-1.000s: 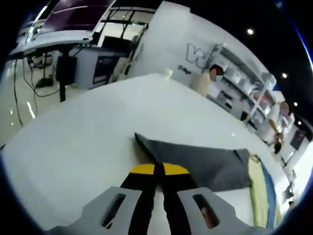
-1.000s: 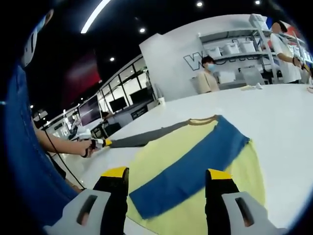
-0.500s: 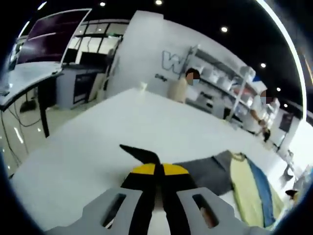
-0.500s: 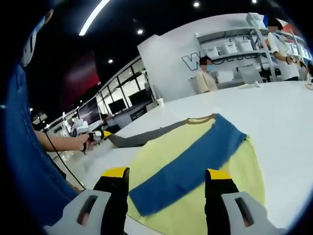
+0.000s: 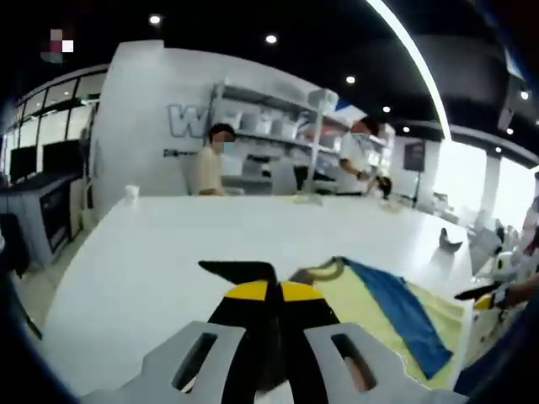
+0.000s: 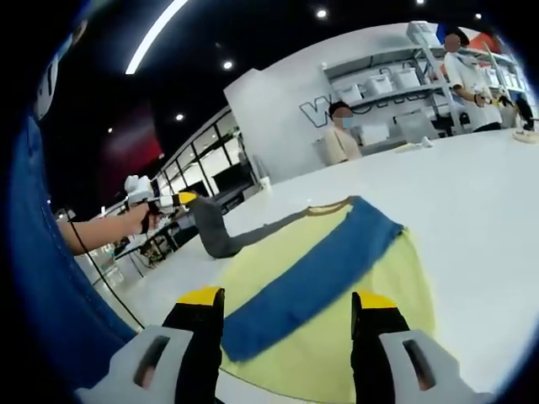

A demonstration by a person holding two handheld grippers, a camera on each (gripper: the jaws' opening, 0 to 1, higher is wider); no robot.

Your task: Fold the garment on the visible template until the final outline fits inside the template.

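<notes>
Now my left gripper (image 5: 271,290) has lifted the grey sleeve (image 6: 221,233) clear of the worktop (image 5: 152,252); a second ago that sleeve lay stretched flat, and in the right gripper view it now hangs in a fold from the raised gripper (image 6: 187,199) at the left. My left view has also swung round toward the shelves (image 5: 269,109), where two people (image 5: 210,160) stand behind the far edge of the worktop. Left jaws are pinched together on the dark sleeve cloth. My right gripper (image 6: 286,296) hovers with its jaws wide apart and nothing between them, over the near hem of the garment (image 6: 337,295). That garment lies spread on the white worktop, yellow with a broad blue band (image 6: 312,273) running diagonally across it, its collar toward the far side
</notes>
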